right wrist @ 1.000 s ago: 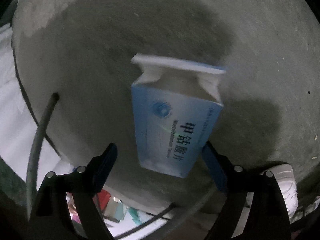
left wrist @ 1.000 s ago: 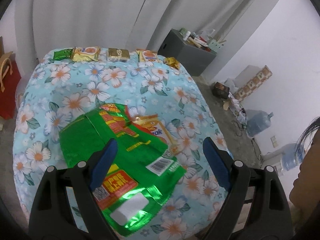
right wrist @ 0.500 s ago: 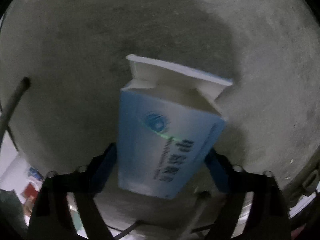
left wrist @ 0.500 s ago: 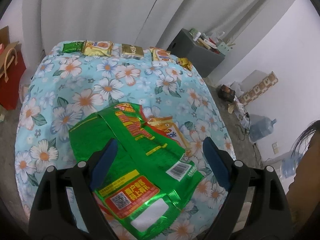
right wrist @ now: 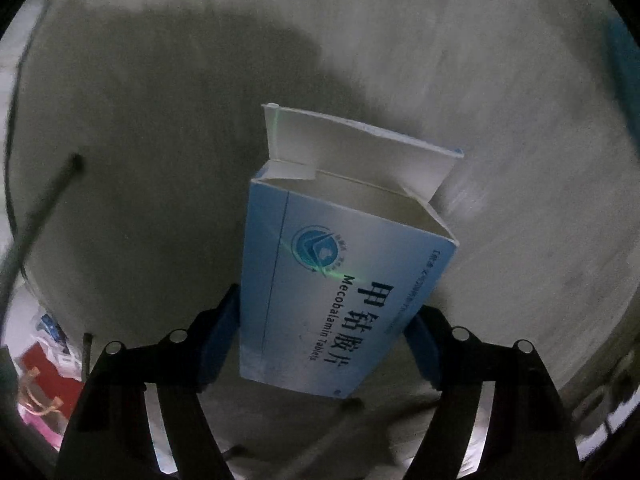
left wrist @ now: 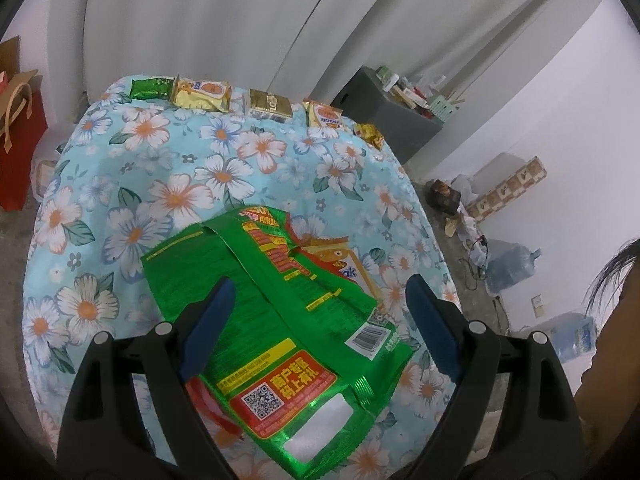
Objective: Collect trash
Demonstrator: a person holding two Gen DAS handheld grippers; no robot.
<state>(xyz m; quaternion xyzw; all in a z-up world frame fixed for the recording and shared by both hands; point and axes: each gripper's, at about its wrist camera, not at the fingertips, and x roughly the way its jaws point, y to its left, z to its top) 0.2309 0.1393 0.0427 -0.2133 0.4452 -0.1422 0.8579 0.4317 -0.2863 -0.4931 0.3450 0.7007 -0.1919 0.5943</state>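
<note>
Right claw [right wrist: 326, 334]: blue pads clamped on both sides of an open blue-and-white medicine box [right wrist: 340, 280], having just closed in on it; box lifted clear over grey concrete floor [right wrist: 460, 60], flap raised.

Left claw [left wrist: 316, 320]: pads spread wide, gripping nothing, poised over a flattened green wrapper [left wrist: 280, 320] lying on the flowered bench [left wrist: 168, 176]. Row of small snack packets [left wrist: 202, 94] along the far bench edge.
</note>
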